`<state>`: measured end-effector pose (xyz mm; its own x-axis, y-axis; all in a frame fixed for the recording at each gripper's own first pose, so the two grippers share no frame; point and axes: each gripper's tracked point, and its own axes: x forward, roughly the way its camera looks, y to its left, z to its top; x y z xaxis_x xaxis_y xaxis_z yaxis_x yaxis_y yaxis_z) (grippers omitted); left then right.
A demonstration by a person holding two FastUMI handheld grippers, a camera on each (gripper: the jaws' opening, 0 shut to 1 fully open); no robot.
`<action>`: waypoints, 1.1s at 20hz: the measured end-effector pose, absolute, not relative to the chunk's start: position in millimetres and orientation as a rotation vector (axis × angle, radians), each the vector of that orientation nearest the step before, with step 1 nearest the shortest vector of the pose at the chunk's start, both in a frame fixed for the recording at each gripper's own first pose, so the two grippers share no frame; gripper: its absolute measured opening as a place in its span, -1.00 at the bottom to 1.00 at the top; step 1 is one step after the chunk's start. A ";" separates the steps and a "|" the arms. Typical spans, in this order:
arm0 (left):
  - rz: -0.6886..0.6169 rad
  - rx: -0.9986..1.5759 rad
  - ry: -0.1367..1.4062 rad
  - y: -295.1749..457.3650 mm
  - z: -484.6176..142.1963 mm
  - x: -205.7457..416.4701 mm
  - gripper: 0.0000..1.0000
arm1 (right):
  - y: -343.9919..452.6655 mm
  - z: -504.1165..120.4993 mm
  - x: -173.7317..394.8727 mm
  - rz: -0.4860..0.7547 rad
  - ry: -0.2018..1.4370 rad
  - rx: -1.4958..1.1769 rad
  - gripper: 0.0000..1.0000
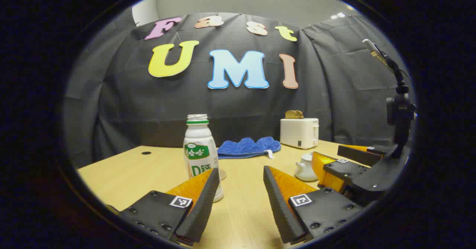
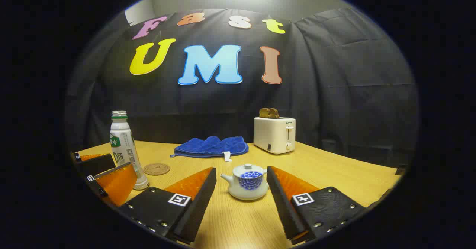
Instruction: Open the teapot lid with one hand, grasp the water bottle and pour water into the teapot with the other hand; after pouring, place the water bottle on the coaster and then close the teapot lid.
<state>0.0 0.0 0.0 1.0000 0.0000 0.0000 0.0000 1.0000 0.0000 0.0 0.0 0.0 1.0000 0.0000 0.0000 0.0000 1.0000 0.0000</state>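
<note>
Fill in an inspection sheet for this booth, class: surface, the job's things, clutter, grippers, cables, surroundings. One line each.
Surface: wooden table, flat, with a small dark hole near its far left corner.
Job's things: bottle upright, cap off; teapot upright with lid on; round coaster flat beside the bottle.
Clutter: blue cloth bunched at the back; toaster with bread sticking out.
Grippers: left gripper open, near the bottle; right gripper open, facing the teapot, not touching it.
Cables: nothing seen.
Surroundings: black cloth wall, grey ceiling above.
</note>
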 end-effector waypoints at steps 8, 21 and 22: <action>0.000 0.000 0.000 0.0 0.0 0.0 0.63 | 0.0 0.0 0.0 0.000 0.000 0.000 0.69; 0.037 0.026 0.021 5.1 0.6 6.5 0.72 | -14.6 -5.9 -9.6 -0.003 0.124 -0.124 0.69; 0.041 0.037 0.020 6.0 -0.4 6.3 0.72 | -14.7 -4.8 -10.2 -0.003 0.119 -0.126 0.69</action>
